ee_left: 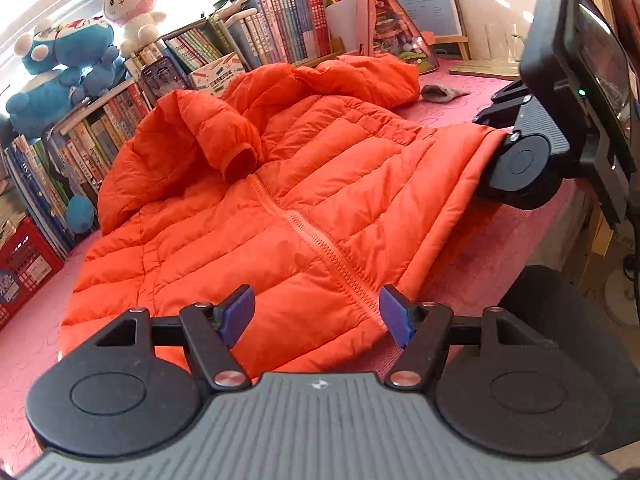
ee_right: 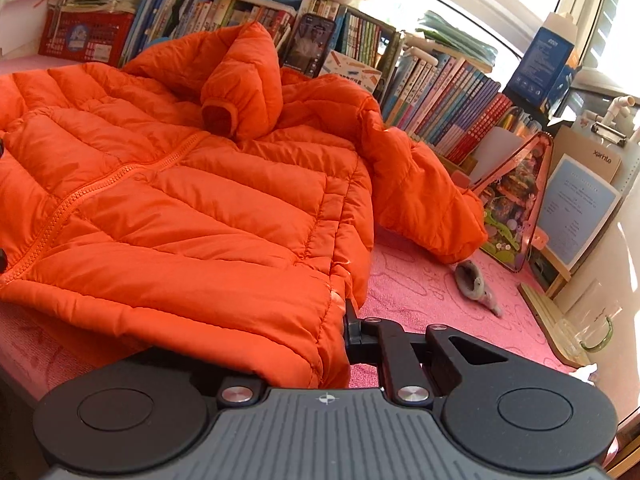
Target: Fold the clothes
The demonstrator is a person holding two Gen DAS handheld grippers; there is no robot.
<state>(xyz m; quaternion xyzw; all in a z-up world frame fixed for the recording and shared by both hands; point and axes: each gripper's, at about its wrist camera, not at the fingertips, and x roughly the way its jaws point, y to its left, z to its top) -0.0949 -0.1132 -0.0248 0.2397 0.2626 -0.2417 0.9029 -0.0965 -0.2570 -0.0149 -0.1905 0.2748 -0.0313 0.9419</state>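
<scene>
**Left fingers apart over the hem, right fingers pinched on the jacket's side edge**

The blue-padded fingers [ee_left: 240, 316] of the left gripper [ee_left: 318, 316] stand well apart above the bottom hem of the orange puffer jacket [ee_left: 320, 184], with nothing between them but the quilted fabric lying below; they grip nothing.

Going left to right in the left wrist view: a red crate [ee_left: 20, 268] sits at the far left edge, then a row of books [ee_left: 132, 80] along the back with a blue plush toy [ee_left: 60, 68] and a white-and-pink plush rabbit [ee_left: 128, 4] on top. The jacket lies front-up on the pink cloth [ee_left: 460, 104] in the middle, zipper closed down the centre, one sleeve folded in so that its cuff [ee_left: 240, 160] rests on the chest (the other sleeve trails off toward the books). Beyond it lies a small grey sock [ee_left: 440, 92].

At the right, the right gripper [ee_left: 500, 140] meets the jacket's side edge. In its own view its fingers are closed on that edge, the fabric draping over one finger and hiding it.
</scene>
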